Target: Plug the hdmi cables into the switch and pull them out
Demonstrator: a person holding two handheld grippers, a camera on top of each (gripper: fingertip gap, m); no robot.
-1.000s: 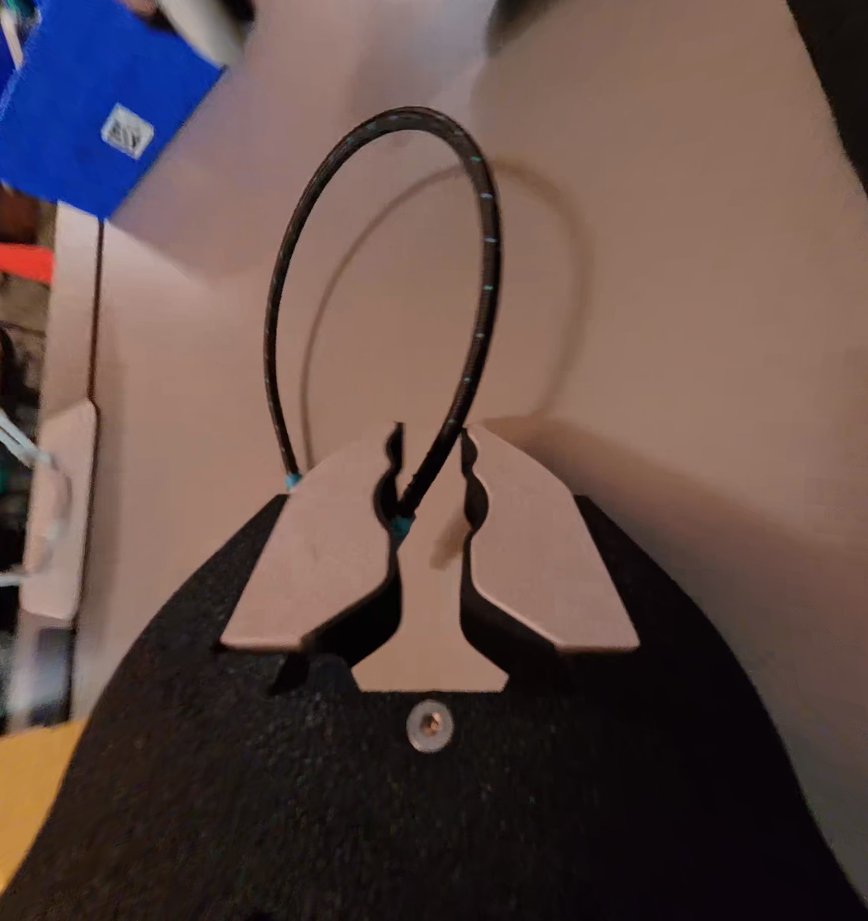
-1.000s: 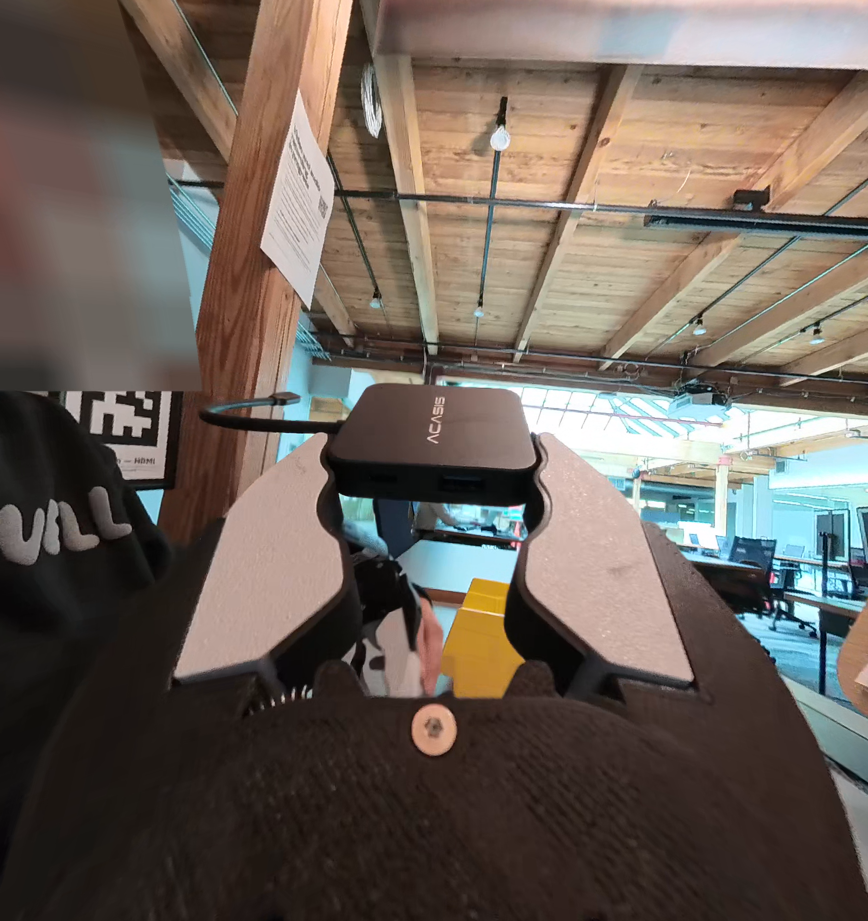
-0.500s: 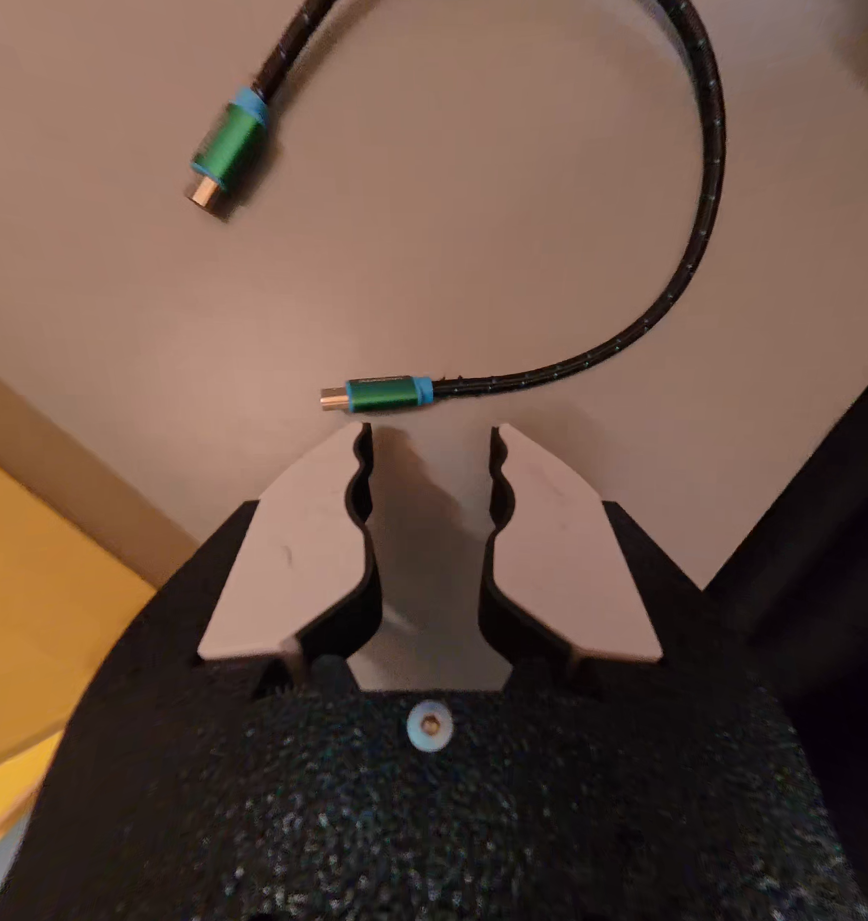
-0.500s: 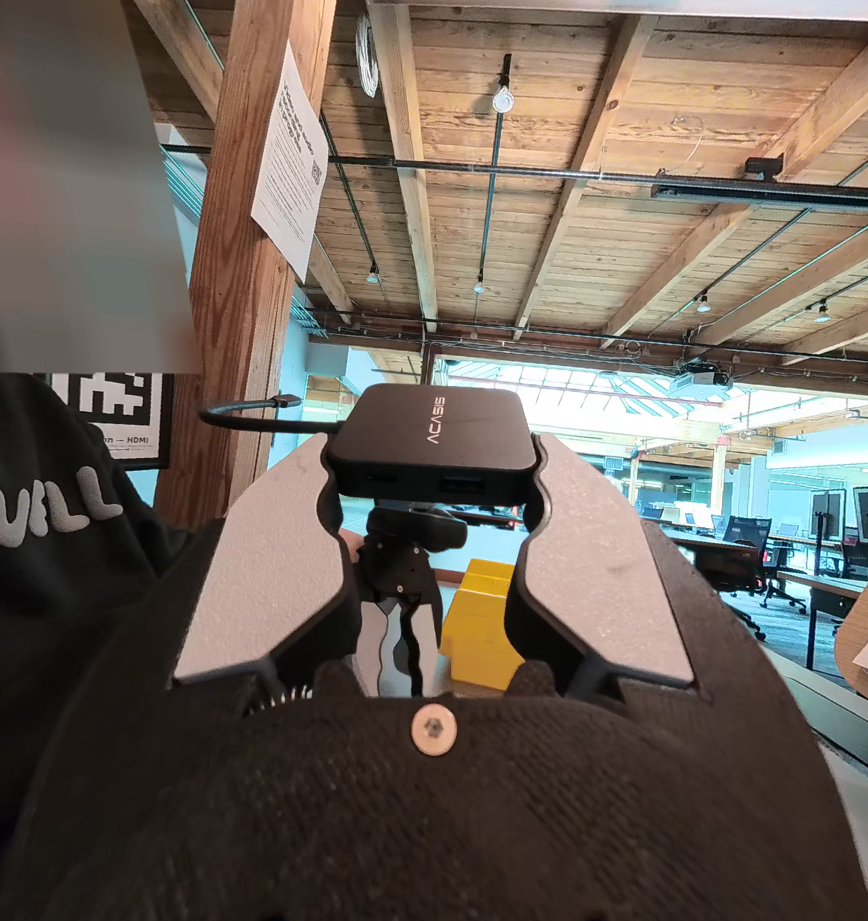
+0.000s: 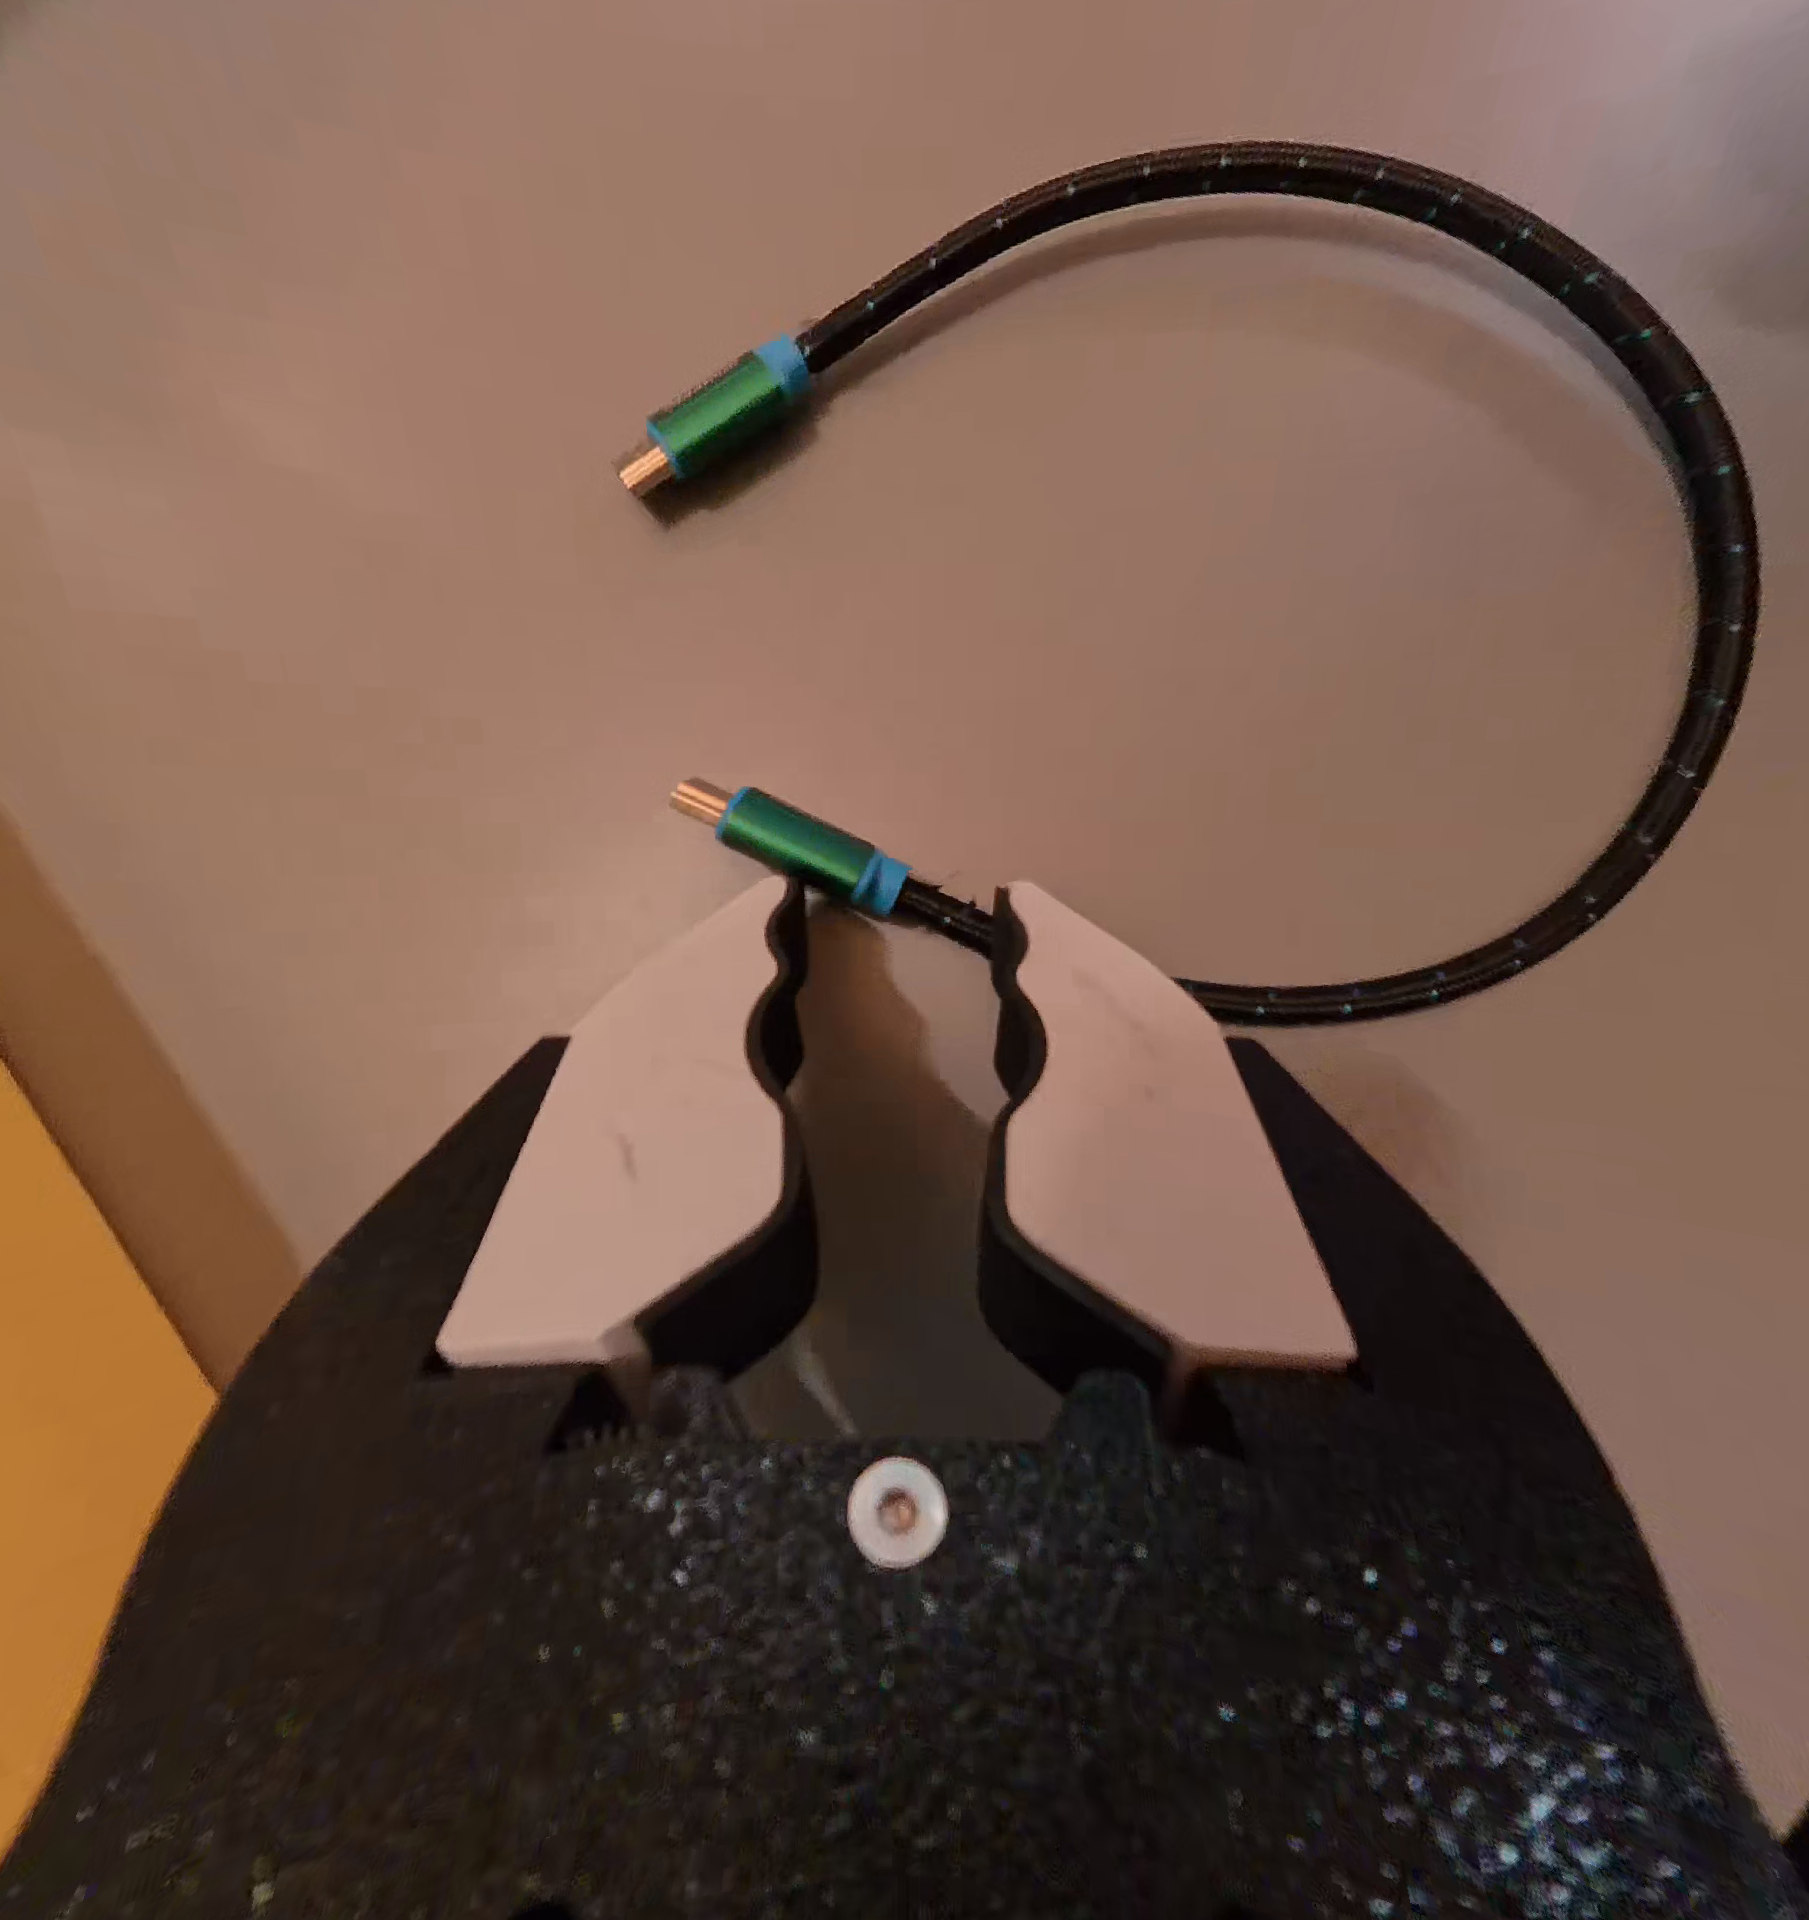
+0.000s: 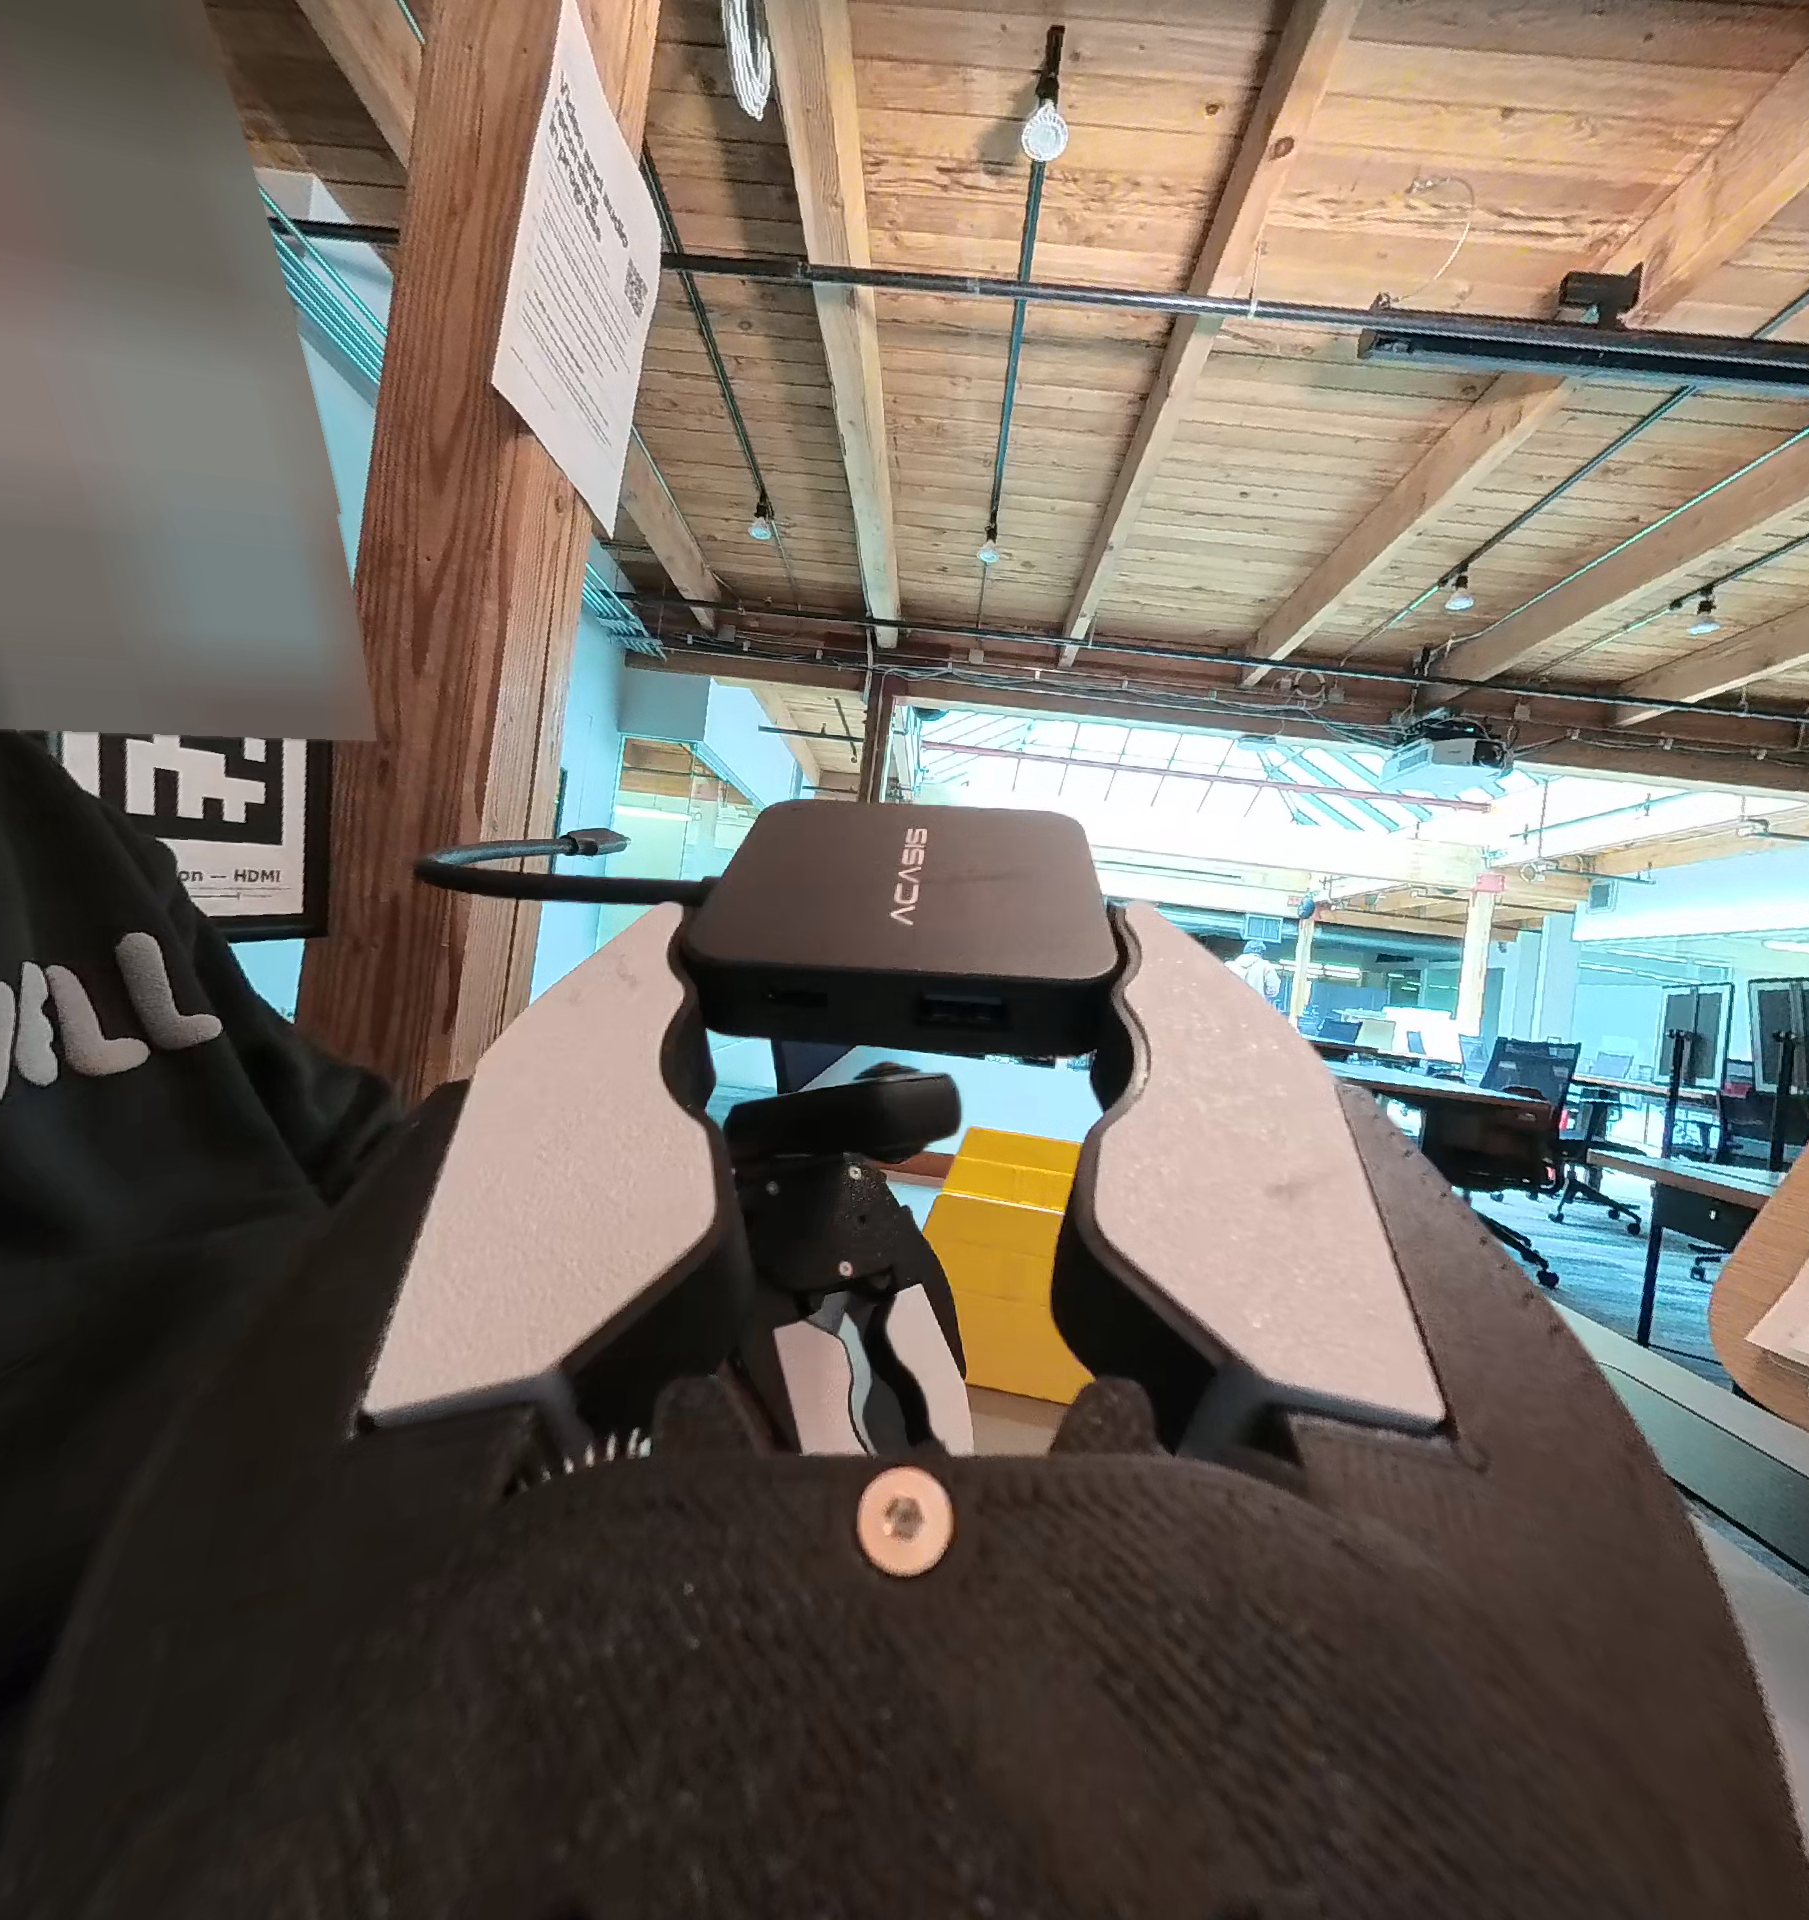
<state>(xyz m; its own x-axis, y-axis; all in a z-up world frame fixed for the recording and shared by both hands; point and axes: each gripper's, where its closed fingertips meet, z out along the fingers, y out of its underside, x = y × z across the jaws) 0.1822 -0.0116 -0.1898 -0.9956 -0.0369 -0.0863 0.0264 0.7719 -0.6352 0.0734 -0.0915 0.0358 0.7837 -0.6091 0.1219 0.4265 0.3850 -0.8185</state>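
Observation:
A black braided HDMI cable (image 5: 1700,582) lies in a loop on the grey table (image 5: 360,520), with a green plug at each end. The far plug (image 5: 718,416) lies free. The near plug (image 5: 801,847) lies just past my left gripper (image 5: 895,904), which is open and empty, with the cable crossing the gap at its tips. My right gripper (image 6: 900,935) is shut on the black switch (image 6: 910,904) and holds it up in the air, ports facing me. The switch's short tail cable (image 6: 526,868) sticks out to the left. The left gripper also shows below it in the right wrist view (image 6: 858,1351).
The table's left edge (image 5: 79,987) runs diagonally, with a yellow surface (image 5: 38,1299) beyond it. A person in a black sweatshirt (image 6: 100,1195) is at the left. A wooden post (image 6: 464,623) and a yellow bin (image 6: 1004,1247) stand behind.
My left gripper let go of the cable and opened. The cable now lies flat on the table with both plugs in sight. The right gripper keeps hold of the switch.

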